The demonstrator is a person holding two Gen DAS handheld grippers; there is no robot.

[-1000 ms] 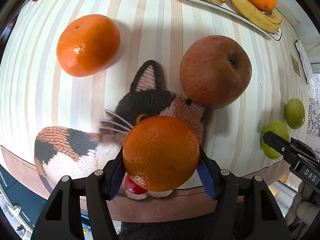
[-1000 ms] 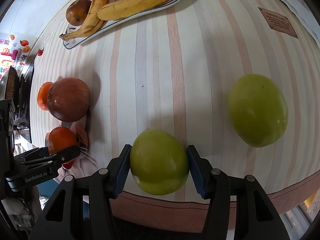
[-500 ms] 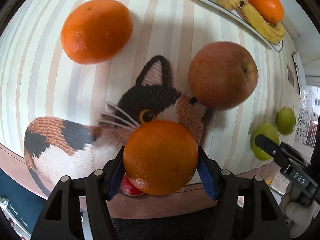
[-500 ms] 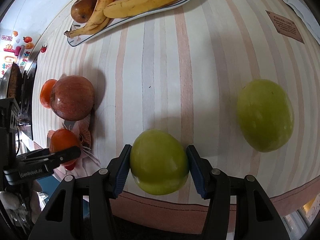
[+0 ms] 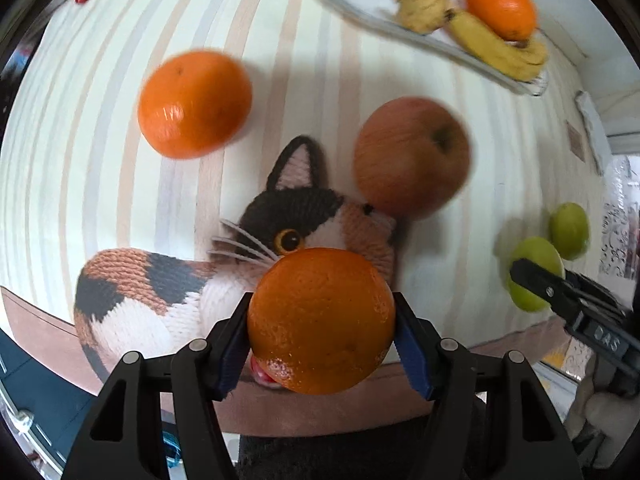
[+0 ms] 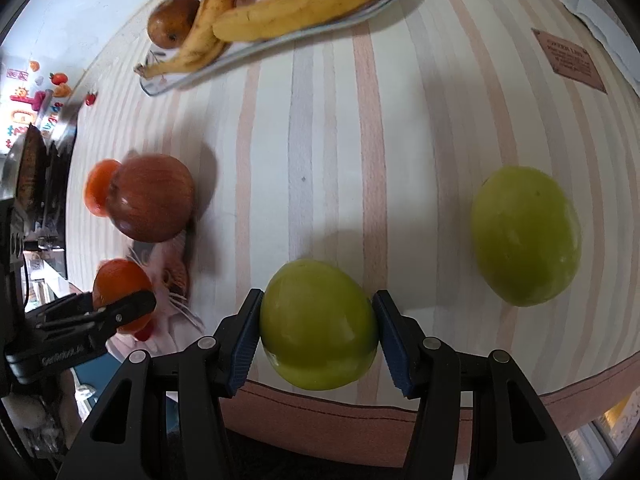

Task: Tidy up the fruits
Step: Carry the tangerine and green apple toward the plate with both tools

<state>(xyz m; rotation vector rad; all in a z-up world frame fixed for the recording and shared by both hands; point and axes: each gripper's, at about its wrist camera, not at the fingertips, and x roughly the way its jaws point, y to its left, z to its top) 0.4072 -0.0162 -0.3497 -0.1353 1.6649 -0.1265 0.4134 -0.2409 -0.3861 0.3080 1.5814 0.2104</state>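
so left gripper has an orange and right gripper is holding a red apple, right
Not quite. The left gripper does hold an orange, but the right gripper holds a green fruit, as the right wrist view shows. The red apple sits on the striped tablecloth.

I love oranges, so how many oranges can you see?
3: one orange held in the left tool, one loose orange on the striped cloth, one orange on the tray. None looks hidden.
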